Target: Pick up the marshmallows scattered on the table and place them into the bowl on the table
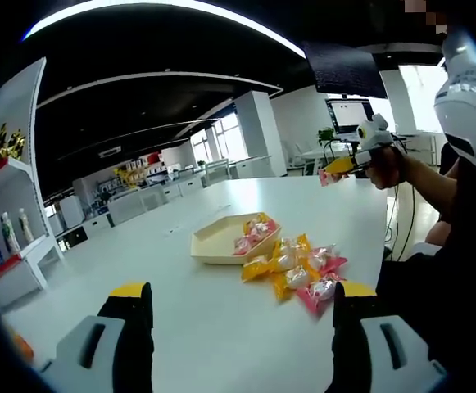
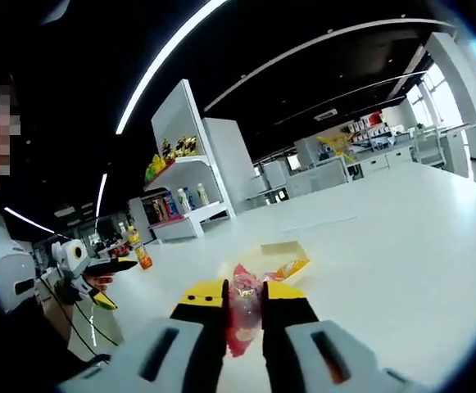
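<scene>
The right gripper (image 2: 243,315) clamps a pink-wrapped marshmallow (image 2: 242,315), carry step in hand; next it must travel ahead to the bowl (image 2: 283,249); the left gripper (image 1: 242,315) hangs wide open, empty, short of the marshmallow pile (image 1: 299,270)

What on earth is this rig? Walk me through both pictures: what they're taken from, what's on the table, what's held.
No robot: a person holds a two-jaw gripper in each hand, each carrying a fisheye camera. The left gripper view looks along the open left gripper at a white table, a cream bowl already holding some wrapped marshmallows, and a pile of wrapped marshmallows beside it. The right gripper is raised there. The right gripper view shows its jaws shut on a pink-wrapped marshmallow.
</scene>
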Tool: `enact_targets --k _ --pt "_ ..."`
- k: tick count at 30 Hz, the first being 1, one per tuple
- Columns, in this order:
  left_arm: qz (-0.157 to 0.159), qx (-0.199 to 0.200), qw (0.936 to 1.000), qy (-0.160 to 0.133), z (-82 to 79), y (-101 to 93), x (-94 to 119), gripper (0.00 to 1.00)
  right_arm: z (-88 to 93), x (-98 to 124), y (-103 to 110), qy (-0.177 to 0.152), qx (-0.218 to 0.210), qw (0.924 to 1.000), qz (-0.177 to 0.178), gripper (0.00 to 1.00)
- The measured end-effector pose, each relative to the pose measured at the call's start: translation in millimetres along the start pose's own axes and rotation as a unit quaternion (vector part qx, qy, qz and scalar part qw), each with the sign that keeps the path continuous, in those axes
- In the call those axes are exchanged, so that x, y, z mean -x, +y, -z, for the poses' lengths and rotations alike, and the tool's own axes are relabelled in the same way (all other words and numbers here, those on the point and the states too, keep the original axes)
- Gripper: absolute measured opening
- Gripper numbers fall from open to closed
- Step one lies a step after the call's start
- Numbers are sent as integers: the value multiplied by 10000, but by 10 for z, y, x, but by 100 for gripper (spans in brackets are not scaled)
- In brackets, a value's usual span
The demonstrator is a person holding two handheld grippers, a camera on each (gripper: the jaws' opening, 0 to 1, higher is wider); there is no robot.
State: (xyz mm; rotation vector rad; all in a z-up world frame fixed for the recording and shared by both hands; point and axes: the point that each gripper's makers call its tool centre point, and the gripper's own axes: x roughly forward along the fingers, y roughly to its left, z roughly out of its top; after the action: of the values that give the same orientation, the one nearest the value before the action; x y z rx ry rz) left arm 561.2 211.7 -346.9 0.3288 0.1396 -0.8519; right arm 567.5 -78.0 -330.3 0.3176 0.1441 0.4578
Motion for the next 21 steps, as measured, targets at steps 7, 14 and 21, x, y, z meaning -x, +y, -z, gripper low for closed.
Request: enact_targets --k 7,14,21 --pt "-17 -1 10000 17 22 13 12 90 -33 -45 34 30 212 9998 41 13" --pt "-15 2 10000 -3 11 30 19 90 -96 -175 99 -4 251 9997 -54 13" --pt "-21 13 10000 28 37 34 27 90 -145 -374 168 14 311 9993 -195 13"
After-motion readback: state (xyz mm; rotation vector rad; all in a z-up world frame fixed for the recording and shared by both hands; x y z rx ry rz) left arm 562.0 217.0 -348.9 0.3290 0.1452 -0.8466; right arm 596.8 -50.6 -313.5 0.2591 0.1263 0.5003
